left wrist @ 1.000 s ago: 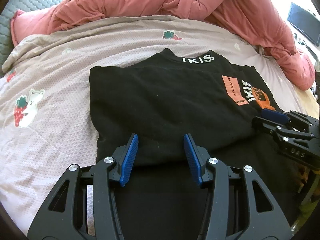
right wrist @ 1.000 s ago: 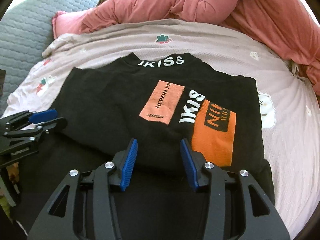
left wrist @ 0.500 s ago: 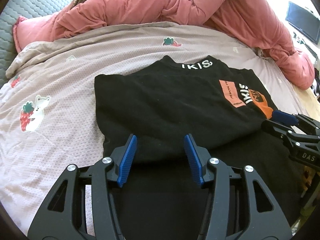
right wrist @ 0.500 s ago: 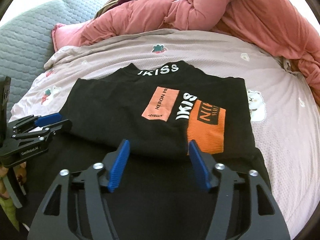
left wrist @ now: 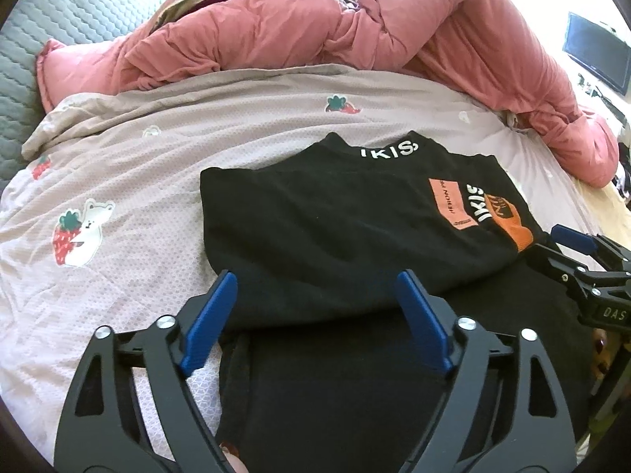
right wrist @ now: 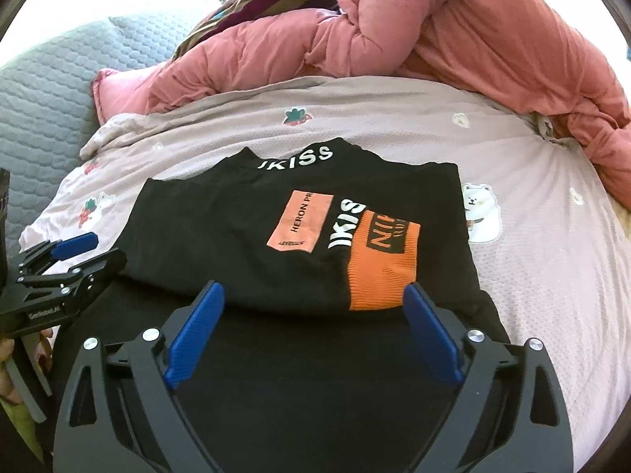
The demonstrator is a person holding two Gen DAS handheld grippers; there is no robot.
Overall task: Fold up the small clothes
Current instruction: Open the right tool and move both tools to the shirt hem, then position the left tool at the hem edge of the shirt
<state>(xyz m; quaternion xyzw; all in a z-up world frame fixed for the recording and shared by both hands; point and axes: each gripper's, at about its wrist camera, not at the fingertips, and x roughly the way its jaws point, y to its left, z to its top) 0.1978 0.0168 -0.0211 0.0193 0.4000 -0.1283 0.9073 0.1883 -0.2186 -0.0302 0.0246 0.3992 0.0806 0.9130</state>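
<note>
A black T-shirt with white lettering and orange patches lies folded on the bed; it also shows in the right wrist view. Its upper part is folded over the lower part, and the fold edge runs just beyond both grippers. My left gripper is open and empty, hovering over the shirt's near left part. My right gripper is open and empty over the near right part. Each gripper shows in the other's view, the right one and the left one.
A pale sheet with strawberry and bear prints covers the bed. A bunched pink duvet lies along the far side and right. A grey quilted cover is at the far left. A dark screen stands at the far right.
Both grippers have opened wider and drawn back toward me from the shirt's fold edge. The shirt lies still.
</note>
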